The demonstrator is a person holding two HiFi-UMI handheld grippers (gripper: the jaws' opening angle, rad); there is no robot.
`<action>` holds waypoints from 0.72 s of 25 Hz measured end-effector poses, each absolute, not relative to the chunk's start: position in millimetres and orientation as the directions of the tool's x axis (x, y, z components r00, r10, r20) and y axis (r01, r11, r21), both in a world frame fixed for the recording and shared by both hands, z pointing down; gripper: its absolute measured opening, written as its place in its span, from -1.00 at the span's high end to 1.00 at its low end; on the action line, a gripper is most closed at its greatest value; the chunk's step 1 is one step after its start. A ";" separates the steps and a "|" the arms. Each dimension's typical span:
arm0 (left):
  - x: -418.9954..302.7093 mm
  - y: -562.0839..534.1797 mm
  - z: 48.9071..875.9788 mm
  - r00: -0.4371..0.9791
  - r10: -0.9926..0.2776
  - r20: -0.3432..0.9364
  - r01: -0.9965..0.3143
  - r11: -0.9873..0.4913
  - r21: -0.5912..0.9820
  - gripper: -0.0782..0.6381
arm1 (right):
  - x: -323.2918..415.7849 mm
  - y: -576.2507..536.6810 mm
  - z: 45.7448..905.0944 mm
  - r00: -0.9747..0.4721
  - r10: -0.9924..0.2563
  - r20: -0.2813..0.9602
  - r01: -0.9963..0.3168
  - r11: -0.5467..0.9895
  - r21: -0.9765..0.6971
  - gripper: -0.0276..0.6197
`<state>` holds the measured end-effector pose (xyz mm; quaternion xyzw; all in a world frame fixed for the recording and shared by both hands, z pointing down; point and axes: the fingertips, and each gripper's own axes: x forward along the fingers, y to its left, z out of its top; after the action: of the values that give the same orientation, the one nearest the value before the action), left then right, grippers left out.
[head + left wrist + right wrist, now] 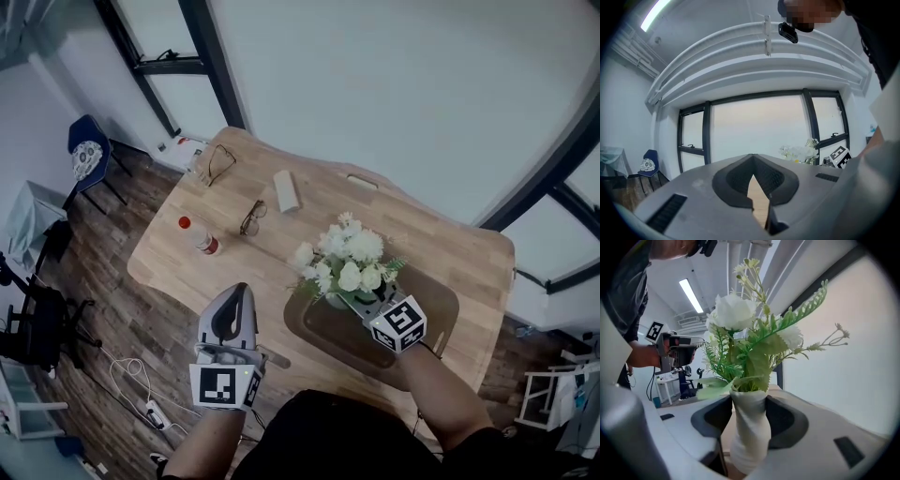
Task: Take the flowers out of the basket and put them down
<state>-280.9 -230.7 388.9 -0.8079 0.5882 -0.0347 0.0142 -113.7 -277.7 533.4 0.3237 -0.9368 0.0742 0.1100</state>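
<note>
the wooden surface fills the middle of the head view. the dark brown basket sits on its near right part, and open wood lies to the basket's left and beyond it.

the flowers, a white bunch with green sprigs, are over the basket's far left rim. from these views i cannot tell whether the foot of the bunch is clear of the basket yet.

the right gripper is clenched on them. in the right gripper view the white wrapped stem stands between the jaws with both pads pressed against it, blooms above. the bunch's long axis runs from that gripper up and away, with the heads toward the far left of the surface.

the left gripper hangs near the front left edge, well apart from the flowers and the basket. its jaws are drawn together at the tips with nothing between them, so i judge it has no part in this step.

what the put-down turns on, as i judge it, is that the free wood lies to the left of the right gripper, on the side the blooms already lean toward. laying them there would tip the stem from upright to flat.

smaller things lie farther left and back: a pale block, a red-capped bottle and two pairs of glasses.
</note>
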 end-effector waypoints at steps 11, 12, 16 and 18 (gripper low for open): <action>-233.9 -217.0 370.1 0.400 -0.916 -0.017 -0.915 -0.398 -0.060 0.77 | -65.4 -254.4 453.6 -0.717 -0.681 0.149 -0.692 0.721 -0.037 0.16; -230.4 -216.0 369.2 0.409 -0.912 -0.022 -0.911 -0.408 -0.059 0.77 | -61.9 -252.7 447.7 -0.715 -0.685 0.140 -0.695 0.718 -0.033 0.16; -219.0 -211.8 362.4 0.450 -0.892 -0.038 -0.892 -0.447 -0.064 0.77 | -48.1 -243.6 430.9 -0.693 -0.711 0.121 -0.718 0.696 -0.018 0.16; -216.0 -210.8 355.9 0.465 -0.884 -0.048 -0.884 -0.461 -0.070 0.77 | -41.1 -238.8 422.2 -0.677 -0.727 0.111 -0.732 0.681 -0.008 0.16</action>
<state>-216.0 -210.8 355.9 -0.8548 0.5172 0.0025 0.0425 -41.1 -238.8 422.2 0.3986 -0.9154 0.0258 0.0491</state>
